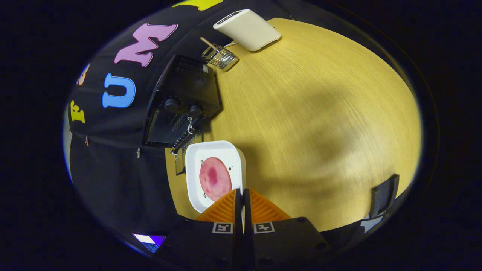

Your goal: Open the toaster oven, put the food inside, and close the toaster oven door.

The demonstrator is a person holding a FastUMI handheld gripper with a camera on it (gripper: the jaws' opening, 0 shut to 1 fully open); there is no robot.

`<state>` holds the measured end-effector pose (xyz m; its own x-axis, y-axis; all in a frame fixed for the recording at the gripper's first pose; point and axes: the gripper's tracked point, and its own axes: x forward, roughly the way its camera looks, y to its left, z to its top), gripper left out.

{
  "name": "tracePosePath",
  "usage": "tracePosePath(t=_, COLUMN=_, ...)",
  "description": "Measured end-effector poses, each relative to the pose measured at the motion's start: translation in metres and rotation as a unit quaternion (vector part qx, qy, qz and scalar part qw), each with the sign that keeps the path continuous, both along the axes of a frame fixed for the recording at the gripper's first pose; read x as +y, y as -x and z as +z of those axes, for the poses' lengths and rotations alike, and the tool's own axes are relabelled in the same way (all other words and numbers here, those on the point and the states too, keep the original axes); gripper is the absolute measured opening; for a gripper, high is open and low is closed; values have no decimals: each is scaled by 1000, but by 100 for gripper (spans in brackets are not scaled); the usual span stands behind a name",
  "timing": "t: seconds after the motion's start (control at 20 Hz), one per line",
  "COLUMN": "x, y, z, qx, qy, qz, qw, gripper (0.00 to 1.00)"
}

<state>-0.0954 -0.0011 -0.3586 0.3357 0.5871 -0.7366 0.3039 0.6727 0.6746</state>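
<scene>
The gripper (242,192), low in the frame, pinches the rim of the white plate (196,158) holding a pink slice (214,178); the open toaster oven (184,101) stands beyond, upper left.

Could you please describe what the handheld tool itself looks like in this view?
The tool has two wedge-shaped fingers with ribbed outer faces, tapering toward their tips. They are mounted on a matte black body with visible screw holes, and each side carries a small square black-and-white marker.
</scene>
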Motion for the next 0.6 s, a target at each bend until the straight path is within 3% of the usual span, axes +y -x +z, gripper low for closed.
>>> tracePosePath(t=0.45, x=124, y=-37, z=24, qx=-16, qy=-31, qz=-79, qw=996, gripper=5)
tracePosePath(t=0.6, x=155, y=-59, z=16, qx=-13, qy=-29, qz=-131, qw=991, gripper=5)
